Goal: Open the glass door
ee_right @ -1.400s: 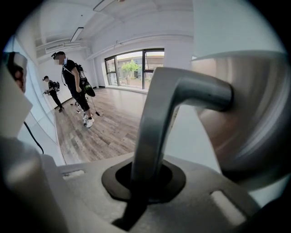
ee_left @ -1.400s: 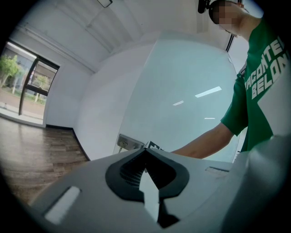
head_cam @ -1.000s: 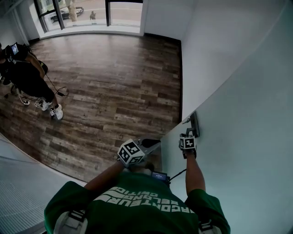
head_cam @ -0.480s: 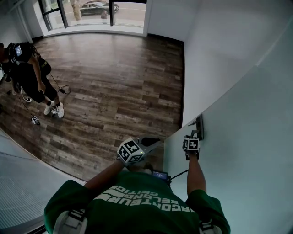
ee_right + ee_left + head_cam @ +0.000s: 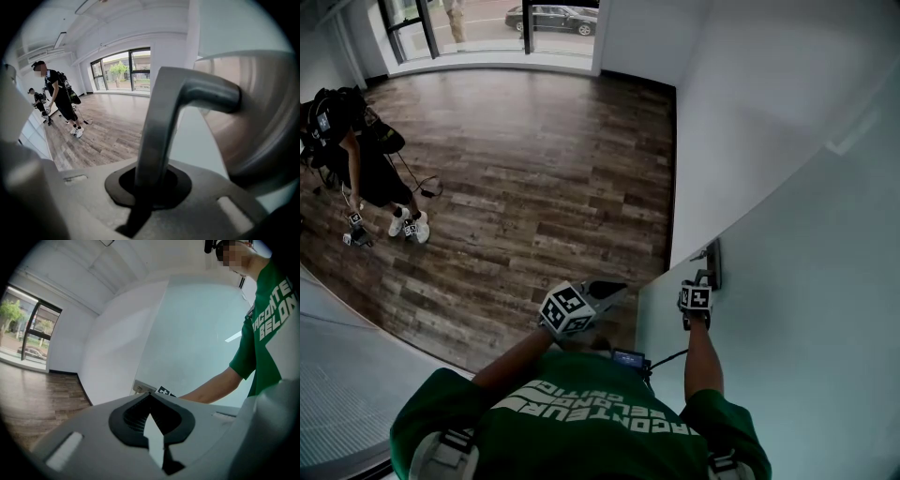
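A glass door (image 5: 797,319) fills the head view from two to five o'clock, above a wood floor (image 5: 534,178). A bystander (image 5: 358,150) stands at ten o'clock. Near six o'clock, just left of the door's edge, the left gripper (image 5: 615,289) is clenched on nothing. At four o'clock the right gripper (image 5: 699,285) grasps the handle (image 5: 161,122), whose lever runs between its jaws.
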The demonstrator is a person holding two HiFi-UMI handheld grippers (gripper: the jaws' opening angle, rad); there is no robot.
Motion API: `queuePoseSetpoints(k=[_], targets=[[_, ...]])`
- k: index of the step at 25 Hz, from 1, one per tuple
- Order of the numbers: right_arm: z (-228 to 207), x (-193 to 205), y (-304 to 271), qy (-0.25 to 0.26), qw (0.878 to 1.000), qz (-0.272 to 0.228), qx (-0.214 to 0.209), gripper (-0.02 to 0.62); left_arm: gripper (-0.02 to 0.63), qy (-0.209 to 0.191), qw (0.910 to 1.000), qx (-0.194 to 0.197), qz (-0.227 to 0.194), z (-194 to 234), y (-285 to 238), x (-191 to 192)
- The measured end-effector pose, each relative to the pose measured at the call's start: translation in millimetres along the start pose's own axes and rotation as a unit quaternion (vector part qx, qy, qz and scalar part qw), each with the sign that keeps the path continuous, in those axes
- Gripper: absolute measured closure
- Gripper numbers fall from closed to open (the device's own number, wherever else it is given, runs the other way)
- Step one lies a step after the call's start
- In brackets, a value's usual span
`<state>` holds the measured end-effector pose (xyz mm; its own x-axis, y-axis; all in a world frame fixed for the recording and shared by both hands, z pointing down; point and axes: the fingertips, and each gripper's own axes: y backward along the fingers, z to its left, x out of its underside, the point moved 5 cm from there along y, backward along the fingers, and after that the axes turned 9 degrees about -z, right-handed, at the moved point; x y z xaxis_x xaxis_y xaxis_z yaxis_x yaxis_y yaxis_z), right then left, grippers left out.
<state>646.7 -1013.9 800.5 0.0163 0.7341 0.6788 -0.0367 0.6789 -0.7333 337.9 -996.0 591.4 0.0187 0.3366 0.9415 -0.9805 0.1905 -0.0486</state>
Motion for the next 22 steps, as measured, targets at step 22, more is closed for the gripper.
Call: queuePoseSetpoints(k=[22], targets=[[-24,0,12,-0.018,0.998,0.038,0.036,0.604,0.591,-0.003,0.9998,0.015,0.009,-6,-19,2]])
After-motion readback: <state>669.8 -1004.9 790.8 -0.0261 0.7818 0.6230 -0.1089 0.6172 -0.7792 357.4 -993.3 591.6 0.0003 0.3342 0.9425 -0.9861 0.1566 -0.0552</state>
